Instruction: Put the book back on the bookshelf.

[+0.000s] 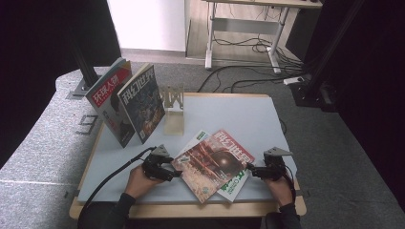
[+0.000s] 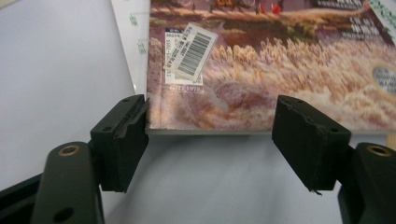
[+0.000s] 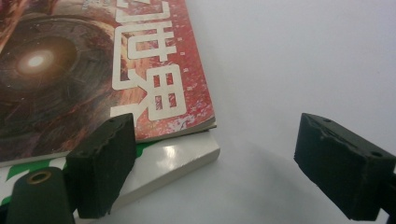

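Tabletop (image 1: 239,114): pale grey-white sheet on a wood-edged board, mostly bare behind the red magazine.
Red magazine (image 1: 212,162): lies flat near the tabletop's front edge, on top of a green-and-white magazine (image 1: 235,183).
Left tool (image 1: 173,172): jaws apart at the red magazine's left edge, gripping nothing.
Right tool (image 1: 251,168): jaws apart at the stack's right corner, empty.
Bookend (image 1: 173,102): behind the red magazine, with two magazines (image 1: 126,102) leaning to its left.
Room: grey carpet (image 1: 334,157), black curtains, a desk frame (image 1: 243,28) with cables at the back.
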Available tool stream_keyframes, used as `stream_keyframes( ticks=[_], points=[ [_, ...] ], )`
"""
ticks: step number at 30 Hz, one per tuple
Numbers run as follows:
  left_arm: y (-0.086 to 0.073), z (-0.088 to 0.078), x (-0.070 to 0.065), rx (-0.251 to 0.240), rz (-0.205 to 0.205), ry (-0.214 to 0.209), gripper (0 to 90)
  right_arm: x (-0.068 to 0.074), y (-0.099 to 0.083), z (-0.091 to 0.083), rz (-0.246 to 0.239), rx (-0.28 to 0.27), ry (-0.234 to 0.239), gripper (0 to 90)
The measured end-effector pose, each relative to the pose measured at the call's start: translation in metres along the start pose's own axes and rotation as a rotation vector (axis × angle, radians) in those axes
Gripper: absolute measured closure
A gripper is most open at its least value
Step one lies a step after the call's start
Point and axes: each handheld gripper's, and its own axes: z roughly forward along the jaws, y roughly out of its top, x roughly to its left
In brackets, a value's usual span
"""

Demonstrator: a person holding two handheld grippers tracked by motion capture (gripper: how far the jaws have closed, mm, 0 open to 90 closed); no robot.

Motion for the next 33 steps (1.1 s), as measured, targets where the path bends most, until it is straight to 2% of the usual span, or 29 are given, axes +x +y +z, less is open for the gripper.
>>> stream_keyframes(
  ticks=[9, 21, 33],
  points=[
    [-0.007, -0.002, -0.007, 0.027, 0.028, 0.015, 28.5, -0.004, 0.011, 0.012, -0.007, 0.003, -0.001, 12.3],
    [-0.015, -0.001, -0.018, 0.031, 0.047, 0.01, 29.9, -0.01, 0.029, 0.031, -0.024, 0.009, -0.006, 12.4],
    [-0.017, -0.002, -0.017, 0.025, 0.06, 0.007, 30.6, -0.011, 0.031, 0.033, -0.031, 0.021, 0.01, 12.7]
  ],
)
